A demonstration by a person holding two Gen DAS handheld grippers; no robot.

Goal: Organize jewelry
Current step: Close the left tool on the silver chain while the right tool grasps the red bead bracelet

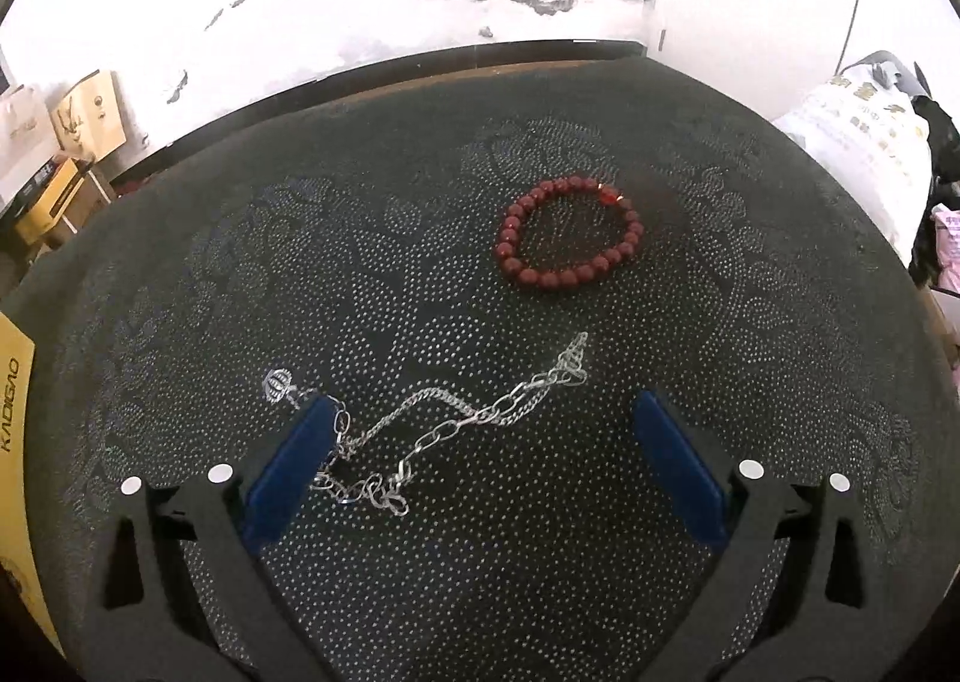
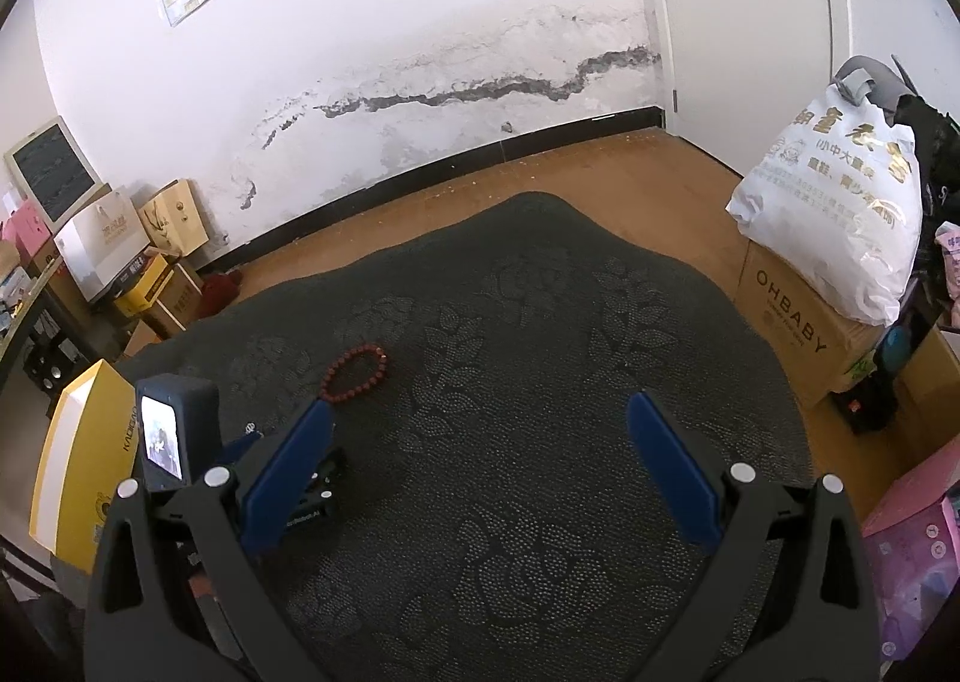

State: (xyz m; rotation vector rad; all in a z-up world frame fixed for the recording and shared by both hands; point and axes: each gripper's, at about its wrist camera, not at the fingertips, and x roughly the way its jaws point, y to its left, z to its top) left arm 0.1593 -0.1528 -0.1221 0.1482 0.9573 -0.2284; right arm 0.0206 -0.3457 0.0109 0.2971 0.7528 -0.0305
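A silver chain necklace [image 1: 444, 430] with a small round pendant [image 1: 277, 384] lies loose on the dark dotted cloth [image 1: 420, 238]. My left gripper [image 1: 486, 412] is open low over it, the chain between the blue fingers, its left end beside the left finger [image 1: 288, 457]. A red bead bracelet [image 1: 569, 240] lies farther back. My right gripper [image 2: 480, 418] is open and empty, higher above the cloth [image 2: 540, 352]. The bracelet [image 2: 355, 371] and the left gripper body [image 2: 174, 433] show at its left.
A yellow box [image 2: 84, 460] stands at the cloth's left edge, also in the left wrist view [image 1: 15, 394]. Cardboard boxes [image 2: 792, 322] and a white bag [image 2: 834, 214] stand at the right. Boxes [image 2: 150, 262] line the wall at the left.
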